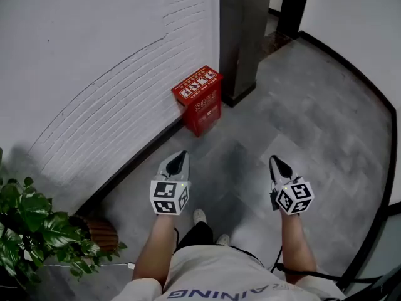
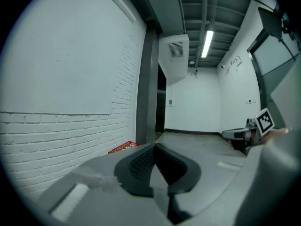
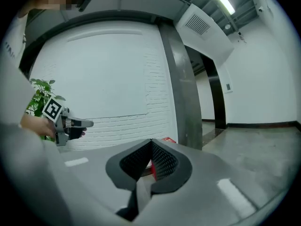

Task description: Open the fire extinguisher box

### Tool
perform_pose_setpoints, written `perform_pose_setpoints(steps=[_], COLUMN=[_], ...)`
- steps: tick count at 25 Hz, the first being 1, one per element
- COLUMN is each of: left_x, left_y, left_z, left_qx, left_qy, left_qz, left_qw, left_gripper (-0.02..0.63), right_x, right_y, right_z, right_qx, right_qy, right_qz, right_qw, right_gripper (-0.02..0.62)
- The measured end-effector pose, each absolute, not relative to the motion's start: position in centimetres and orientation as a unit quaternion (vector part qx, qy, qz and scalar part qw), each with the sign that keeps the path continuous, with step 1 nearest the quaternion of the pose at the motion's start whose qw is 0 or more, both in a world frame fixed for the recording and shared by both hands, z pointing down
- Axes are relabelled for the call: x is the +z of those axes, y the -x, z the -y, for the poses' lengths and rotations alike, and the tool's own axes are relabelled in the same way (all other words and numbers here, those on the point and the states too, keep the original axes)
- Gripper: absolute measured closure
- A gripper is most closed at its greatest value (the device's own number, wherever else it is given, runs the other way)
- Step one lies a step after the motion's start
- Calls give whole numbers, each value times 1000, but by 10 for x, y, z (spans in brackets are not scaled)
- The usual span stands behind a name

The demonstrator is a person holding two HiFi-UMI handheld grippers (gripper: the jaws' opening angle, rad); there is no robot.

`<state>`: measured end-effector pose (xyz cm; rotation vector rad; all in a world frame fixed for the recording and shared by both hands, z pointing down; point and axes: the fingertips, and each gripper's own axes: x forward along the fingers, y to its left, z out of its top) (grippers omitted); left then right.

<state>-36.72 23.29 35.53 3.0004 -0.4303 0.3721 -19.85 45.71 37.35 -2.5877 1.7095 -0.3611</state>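
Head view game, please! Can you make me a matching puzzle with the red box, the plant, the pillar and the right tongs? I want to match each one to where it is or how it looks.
Things:
1. red box
2. plant
3. pillar
4. right tongs

Clues:
A. closed, holding nothing
B. green, in the bottom left corner
C. on the floor, against the white brick wall
D. dark and tall, just past the red box

Pairs: 1-C, 2-B, 3-D, 4-A
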Motion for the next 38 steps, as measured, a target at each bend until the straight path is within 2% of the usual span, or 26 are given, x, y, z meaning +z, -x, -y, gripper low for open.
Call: perform_pose_setpoints(steps=[13,26,38], left_x=[381,389,381], left_y=[229,165,33], left_z=[-112,41,120], left_qx=[120,129,144], left_qy=[-980,-963,-931], left_qz=[144,219,327], left_qw=[67,92,77], left_gripper=[600,600,600], right_x=[384,373,377], right_y=[66,-51,-214], right_z=[-350,-189,-27], right_qx=[-128,-128,-126], right_qy=[828,791,695], right_qz=[-546,-596,-706], right_qw=[-26,-57,-53], right_gripper=[592,592,592])
